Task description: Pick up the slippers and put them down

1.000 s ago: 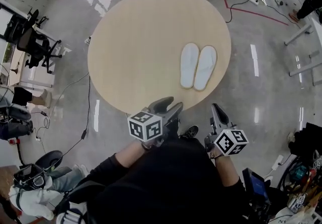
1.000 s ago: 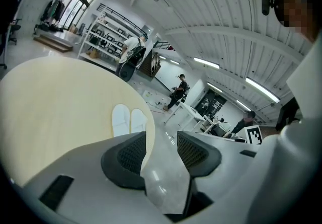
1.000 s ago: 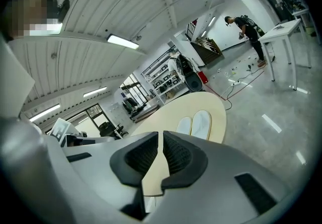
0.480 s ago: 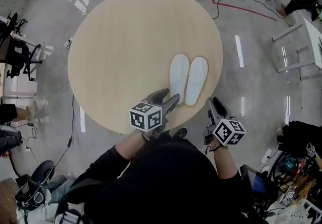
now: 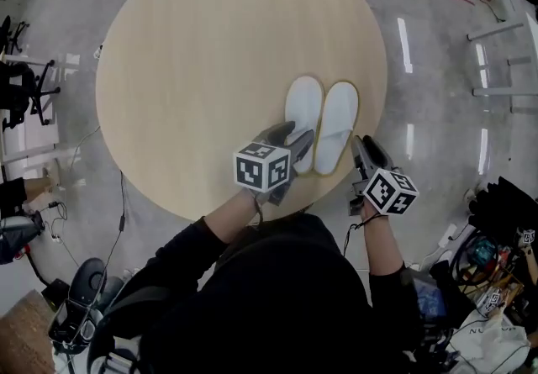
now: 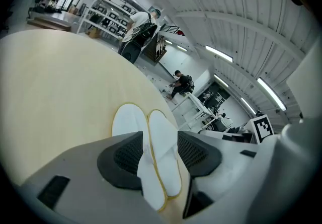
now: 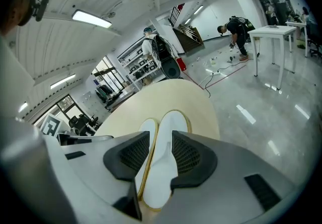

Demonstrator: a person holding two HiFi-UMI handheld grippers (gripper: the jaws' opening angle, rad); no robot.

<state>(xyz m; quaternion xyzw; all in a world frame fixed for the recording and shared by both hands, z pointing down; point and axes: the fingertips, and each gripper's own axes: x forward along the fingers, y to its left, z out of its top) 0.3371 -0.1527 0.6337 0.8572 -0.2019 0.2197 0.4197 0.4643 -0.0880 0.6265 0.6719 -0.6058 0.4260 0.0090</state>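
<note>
You are holding two grippers beside two white slippers (image 5: pixel 338 124) lying together near one round table's (image 5: pixel 185 70) edge. Your left gripper (image 5: pixel 292 139) is staying spread. Your right gripper (image 5: pixel 363 148) has just been opening and is pinching nothing.

Bright, even light is cast by ceiling strips (image 7: pixel 90 16); glare streaks noted on floor (image 5: pixel 403 36); edges fisheye-bent.

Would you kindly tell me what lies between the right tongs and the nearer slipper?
Only a bare strip of table, seen in the head view; the right tongs, just opened, hold nothing, and the right slipper lies just ahead of them.
</note>
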